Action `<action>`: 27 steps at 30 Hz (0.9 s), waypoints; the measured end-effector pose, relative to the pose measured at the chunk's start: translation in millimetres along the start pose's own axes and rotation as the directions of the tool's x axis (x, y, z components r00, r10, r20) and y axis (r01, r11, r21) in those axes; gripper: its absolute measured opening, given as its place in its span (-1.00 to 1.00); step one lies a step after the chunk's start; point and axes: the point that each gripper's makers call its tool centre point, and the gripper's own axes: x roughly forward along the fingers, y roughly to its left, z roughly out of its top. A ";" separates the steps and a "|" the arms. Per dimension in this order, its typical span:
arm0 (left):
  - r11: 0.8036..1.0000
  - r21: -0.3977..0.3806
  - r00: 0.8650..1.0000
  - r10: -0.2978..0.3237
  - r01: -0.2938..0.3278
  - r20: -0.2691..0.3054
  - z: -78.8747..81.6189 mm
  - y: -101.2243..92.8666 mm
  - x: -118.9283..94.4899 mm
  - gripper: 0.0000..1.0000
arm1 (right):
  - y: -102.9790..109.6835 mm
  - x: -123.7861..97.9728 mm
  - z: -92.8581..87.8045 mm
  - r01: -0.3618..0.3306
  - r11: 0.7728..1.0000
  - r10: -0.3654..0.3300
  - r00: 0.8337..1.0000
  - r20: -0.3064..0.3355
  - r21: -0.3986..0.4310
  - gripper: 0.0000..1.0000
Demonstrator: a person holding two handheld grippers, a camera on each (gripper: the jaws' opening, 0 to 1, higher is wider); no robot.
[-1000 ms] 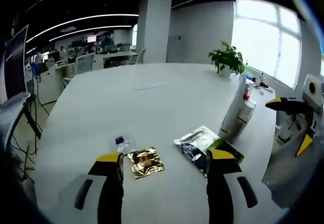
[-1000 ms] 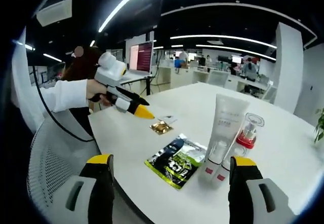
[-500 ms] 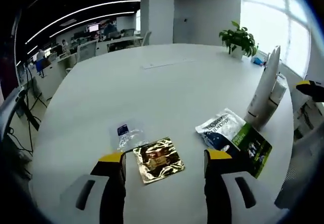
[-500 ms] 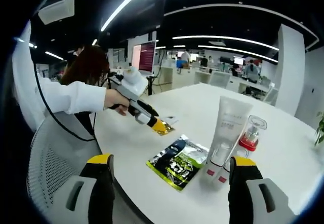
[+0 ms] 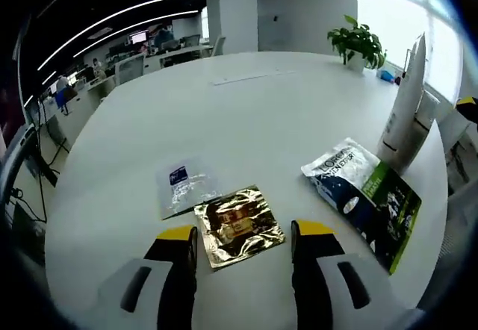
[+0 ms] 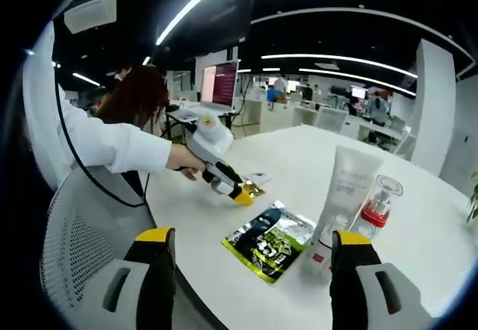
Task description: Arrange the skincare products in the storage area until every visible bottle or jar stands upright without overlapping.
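1. The left gripper [image 5: 243, 233] is hovering low over the white table [image 5: 246, 113] with its jaws spread apart, one on each side of a gold sachet [image 5: 237, 225] that is lying flat — nothing is gripped.
2. Three flat packets are lying on the table: the gold sachet, a clear sachet [image 5: 185, 187] just beside it, and a green-and-black packet [image 5: 364, 198] well apart.
3. One white tube [image 6: 337, 203] is standing upright near that packet, touching or just beside one red-capped bottle [image 6: 379, 203].
4. The right gripper [image 6: 252, 251] is hanging back off the table edge, jaws wide and empty.
5. One potted plant [image 5: 358, 42] is sitting at the far edge.
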 end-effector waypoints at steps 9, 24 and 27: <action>1.000 0.017 1.000 -0.008 0.008 0.002 1.3 3.4 0.5 -0.29 | 12.6 5.6 1.6 -0.041 0.999 0.041 0.999 -0.001 -0.020 0.74; 0.983 0.157 0.992 -0.085 0.099 -0.095 -5.4 -11.4 -17.8 -0.32 | 40.4 28.1 8.3 -0.172 0.982 0.172 0.985 -0.014 -0.083 0.47; 0.972 0.189 0.986 -0.121 0.141 -0.111 -6.3 -18.5 -24.7 -0.32 | 49.2 38.3 3.2 -0.221 0.971 0.217 0.975 -0.044 -0.087 0.37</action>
